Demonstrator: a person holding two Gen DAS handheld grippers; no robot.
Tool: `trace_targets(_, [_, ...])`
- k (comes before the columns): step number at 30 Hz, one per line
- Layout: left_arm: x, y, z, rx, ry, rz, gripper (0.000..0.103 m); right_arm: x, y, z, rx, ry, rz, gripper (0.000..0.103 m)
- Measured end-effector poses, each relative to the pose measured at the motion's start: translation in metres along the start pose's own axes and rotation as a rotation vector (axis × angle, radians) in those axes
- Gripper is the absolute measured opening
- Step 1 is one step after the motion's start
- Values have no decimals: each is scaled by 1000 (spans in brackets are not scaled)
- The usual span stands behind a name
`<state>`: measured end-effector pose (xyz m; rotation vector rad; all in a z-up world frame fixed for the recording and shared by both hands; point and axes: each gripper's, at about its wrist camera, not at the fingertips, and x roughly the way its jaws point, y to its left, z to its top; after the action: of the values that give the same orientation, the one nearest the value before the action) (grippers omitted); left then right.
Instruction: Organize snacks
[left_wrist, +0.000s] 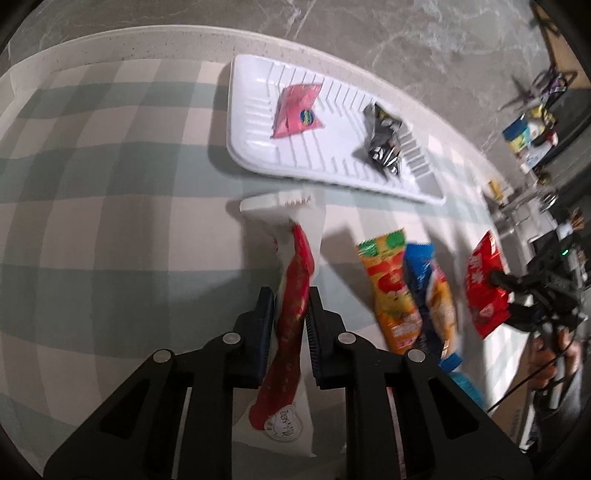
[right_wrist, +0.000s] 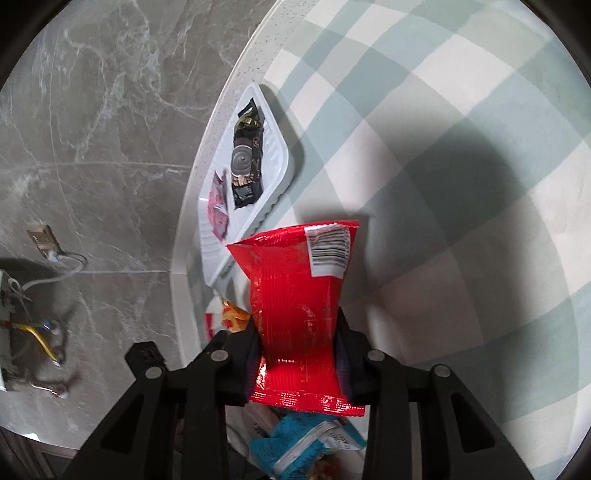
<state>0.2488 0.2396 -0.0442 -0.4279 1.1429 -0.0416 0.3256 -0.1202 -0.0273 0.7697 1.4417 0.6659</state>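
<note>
Both wrist cameras look steeply down over the table (left_wrist: 110, 166), close in; both catch the white tray (left_wrist: 255, 147) at twelve o'clock.

Red packet (right_wrist: 295, 314), white tray (left_wrist: 258, 155), green-checked cloth (left_wrist: 110, 184)

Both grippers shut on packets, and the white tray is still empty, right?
Not empty. The left wrist view shows the white tray already holding a pink packet and a black packet. The rest stands: left gripper and right gripper each clamp a packet.
</note>
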Motion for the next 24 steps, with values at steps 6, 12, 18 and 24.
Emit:
trace_targets(6, [13, -13, -11, 95, 34, 77, 16, 7, 1, -3, -26, 24, -37, 39])
trace_targets(12, [14, -8, -9, 70, 33, 35, 16, 9, 0, -6, -21, 32, -46, 41])
trace_targets(18, [15, 31, -6, -183, 23, -166, 15, 9, -2, -6, -4, 34, -36, 42])
trace_targets(24, [17, 48, -9, -308, 31, -275, 14, 9, -4, -5, 23, 39, 6, 42])
